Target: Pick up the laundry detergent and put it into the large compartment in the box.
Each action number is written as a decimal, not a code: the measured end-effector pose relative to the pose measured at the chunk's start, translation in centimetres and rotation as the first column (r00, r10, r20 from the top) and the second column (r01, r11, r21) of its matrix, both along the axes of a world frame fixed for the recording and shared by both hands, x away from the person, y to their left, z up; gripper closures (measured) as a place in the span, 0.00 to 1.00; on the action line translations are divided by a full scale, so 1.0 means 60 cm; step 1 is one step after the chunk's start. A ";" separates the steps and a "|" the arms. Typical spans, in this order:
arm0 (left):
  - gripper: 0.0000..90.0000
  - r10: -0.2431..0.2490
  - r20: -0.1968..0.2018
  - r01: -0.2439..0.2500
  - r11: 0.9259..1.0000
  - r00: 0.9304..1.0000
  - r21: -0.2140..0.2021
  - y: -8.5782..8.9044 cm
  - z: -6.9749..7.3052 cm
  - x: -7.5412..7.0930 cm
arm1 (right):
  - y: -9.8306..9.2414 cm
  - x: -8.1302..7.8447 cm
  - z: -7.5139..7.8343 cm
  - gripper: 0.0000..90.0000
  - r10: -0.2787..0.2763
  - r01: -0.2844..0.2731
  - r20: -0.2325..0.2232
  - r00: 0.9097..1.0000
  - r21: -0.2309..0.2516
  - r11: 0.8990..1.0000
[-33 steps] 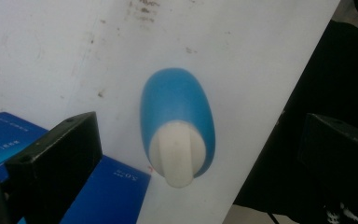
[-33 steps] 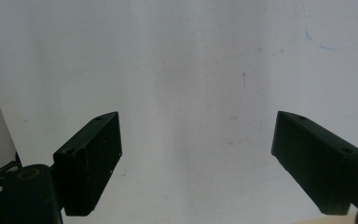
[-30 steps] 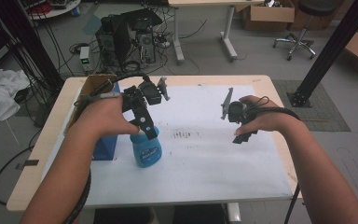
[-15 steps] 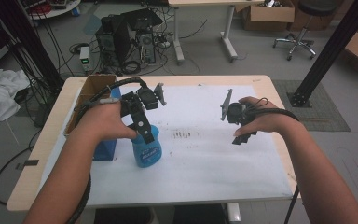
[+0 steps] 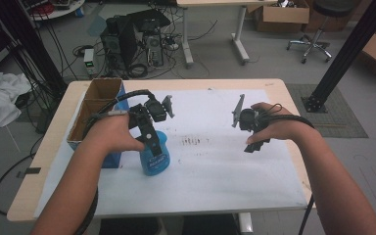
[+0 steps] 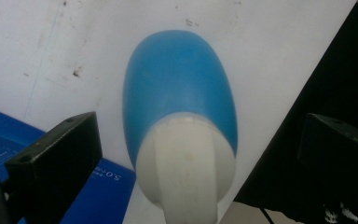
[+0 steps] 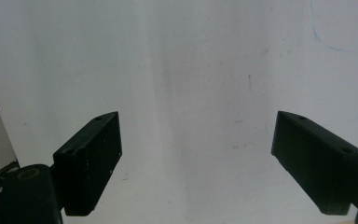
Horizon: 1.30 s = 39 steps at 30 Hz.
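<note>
A blue bottle (image 5: 155, 157) with a white top stands on the white sheet (image 5: 215, 171) at the table's left. My left gripper (image 5: 148, 133) hovers right over it, open. In the left gripper view the bottle (image 6: 179, 88) lies between the two wide-apart jaws of the left gripper (image 6: 198, 135), its white neck (image 6: 186, 163) touching neither. My right gripper (image 5: 249, 132) is held above the sheet at the right, open, nothing between its jaws. The right gripper view shows the right gripper (image 7: 200, 135) over bare, lightly marked sheet (image 7: 191, 60).
An open cardboard box (image 5: 94, 105) with a blue side stands at the table's left edge, close beside the bottle; its blue face (image 6: 9, 140) is behind my left jaw. Computers, cables and a chair are on the floor beyond the table.
My left gripper has sunk slightly toward the bottle's top. The bottle has stayed put, and the right hand has barely moved.
</note>
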<state>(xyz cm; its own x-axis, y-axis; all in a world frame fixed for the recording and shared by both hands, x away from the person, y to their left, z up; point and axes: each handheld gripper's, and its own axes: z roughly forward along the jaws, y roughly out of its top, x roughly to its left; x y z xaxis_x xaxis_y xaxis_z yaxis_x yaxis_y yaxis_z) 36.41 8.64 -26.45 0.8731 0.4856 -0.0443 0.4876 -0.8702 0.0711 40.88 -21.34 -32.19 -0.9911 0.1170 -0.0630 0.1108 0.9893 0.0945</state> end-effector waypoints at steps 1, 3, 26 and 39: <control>0.00 0.000 0.000 0.000 1.000 1.000 0.000 0.000 0.000 0.000 | 0.000 0.000 0.000 0.18 0.000 0.000 0.000 1.000 -0.002 1.000; 0.00 0.004 -0.002 -0.004 1.000 1.000 0.003 0.000 -0.006 0.001 | 0.001 0.000 0.000 0.18 -0.001 0.001 0.000 1.000 0.002 1.000; 0.01 -0.006 0.007 0.006 1.000 1.000 0.015 -0.008 -0.035 0.004 | 0.009 -0.001 -0.006 0.18 0.004 -0.004 -0.005 1.000 -0.013 1.000; 0.06 -0.009 0.024 0.008 0.999 1.000 0.040 -0.012 -0.045 0.003 | 0.004 -0.003 -0.008 0.18 -0.001 0.001 -0.007 1.000 -0.005 1.000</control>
<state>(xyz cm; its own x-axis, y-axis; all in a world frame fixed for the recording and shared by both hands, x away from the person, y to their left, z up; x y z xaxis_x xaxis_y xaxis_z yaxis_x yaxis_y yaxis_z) 36.60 7.93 -29.13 0.8776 0.4793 -0.0036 0.4790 -0.8765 0.0475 40.68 -21.10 -32.70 -0.9914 0.1179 -0.0569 0.1126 0.9896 0.0892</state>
